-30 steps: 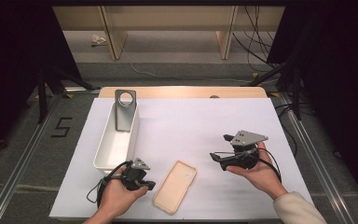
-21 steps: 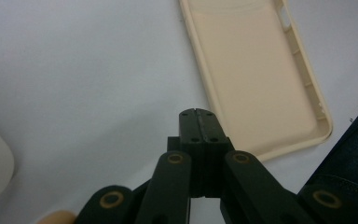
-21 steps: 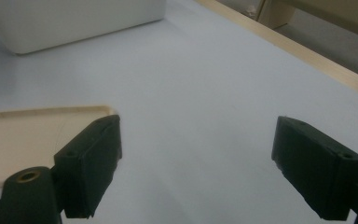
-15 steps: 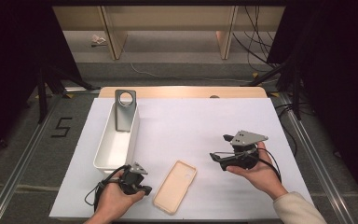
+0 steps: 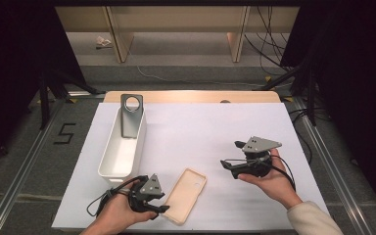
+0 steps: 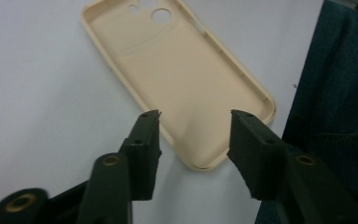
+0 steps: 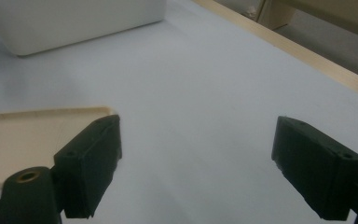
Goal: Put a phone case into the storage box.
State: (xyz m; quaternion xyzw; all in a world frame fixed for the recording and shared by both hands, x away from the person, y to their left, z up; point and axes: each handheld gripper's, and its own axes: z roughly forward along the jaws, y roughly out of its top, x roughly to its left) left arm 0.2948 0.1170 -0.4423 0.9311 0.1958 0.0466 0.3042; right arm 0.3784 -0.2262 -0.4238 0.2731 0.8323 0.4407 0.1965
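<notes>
- Case (image 5: 186, 195): beige phone case, lying flat and hollow side up on the white worktop (image 5: 205, 127), near the worktop's front edge, between the two hands.
- Long axis of case: slanted. Camera-cutout end points away and toward the right; plain end points back at the person, toward the left.
- Left claw (image 5: 160, 204): just beside the case's near-left corner, the closest claw by far. Jaws have just been opening and now stand part open with nothing between the pads.
- In the left claw's own view (image 6: 196, 140) the case (image 6: 177, 79) lies straight ahead and a little below; its near short end sits in the gap between the jaws, not yet touched. One jaw is outside the case's long rim, the other over the hollow.
- Right claw (image 5: 229, 164): off the case's far-right corner, apart from it, held above the worktop in the right hand (image 5: 269, 181). Jaws wide, empty (image 7: 196, 158); a corner of the case (image 7: 37, 135) shows beyond one jaw.
- Bin (image 5: 122, 147): white, left of the case and farther back, a grey plate standing in its far end. Well apart from the case.
- Judgement: the left claw is the one placed to take the case; a short push forward along the case's long axis would put the near end between the jaws. The thin rim is the likely bite.
</notes>
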